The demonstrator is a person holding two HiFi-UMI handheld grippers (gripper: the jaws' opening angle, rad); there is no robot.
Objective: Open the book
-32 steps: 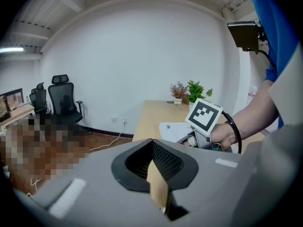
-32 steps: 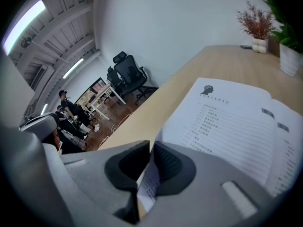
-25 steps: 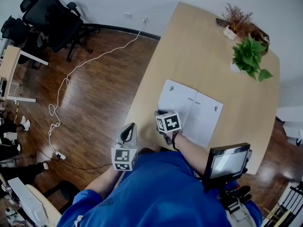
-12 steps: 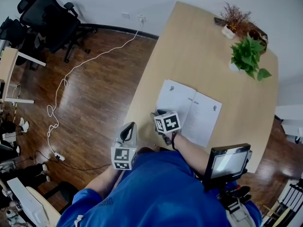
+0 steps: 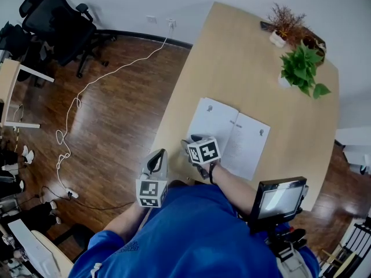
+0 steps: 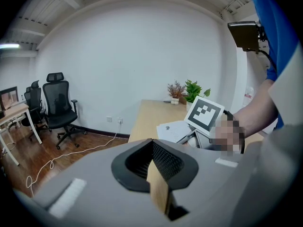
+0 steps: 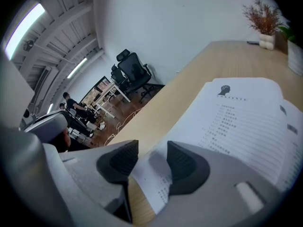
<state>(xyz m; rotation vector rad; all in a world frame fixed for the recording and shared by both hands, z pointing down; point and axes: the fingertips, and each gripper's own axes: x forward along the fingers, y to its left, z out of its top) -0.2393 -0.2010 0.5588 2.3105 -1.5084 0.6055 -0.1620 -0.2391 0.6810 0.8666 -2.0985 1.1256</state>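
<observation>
The book point(image 5: 232, 135) lies open and flat on the light wooden table point(image 5: 243, 57), showing two white printed pages point(image 7: 246, 122). My right gripper point(image 5: 191, 139) is at the book's near left corner. Its jaws point(image 7: 147, 162) are opening, and the page corner lies loosely between the black pads without being pressed. My left gripper point(image 5: 157, 154) hangs off the table's near left edge, close to the person's blue shirt. Its jaws point(image 6: 152, 145) are shut with nothing in them, and beyond them I see the right gripper's marker cube point(image 6: 204, 117) beside the book point(image 6: 173, 129).
A green potted plant point(image 5: 301, 68) and a dried plant in a white pot point(image 5: 284, 25) stand at the table's far end. Left of the table are a wooden floor with a white cable point(image 5: 87, 91) and a black office chair point(image 5: 55, 22). A small screen point(image 5: 281, 198) sits by the person's right side.
</observation>
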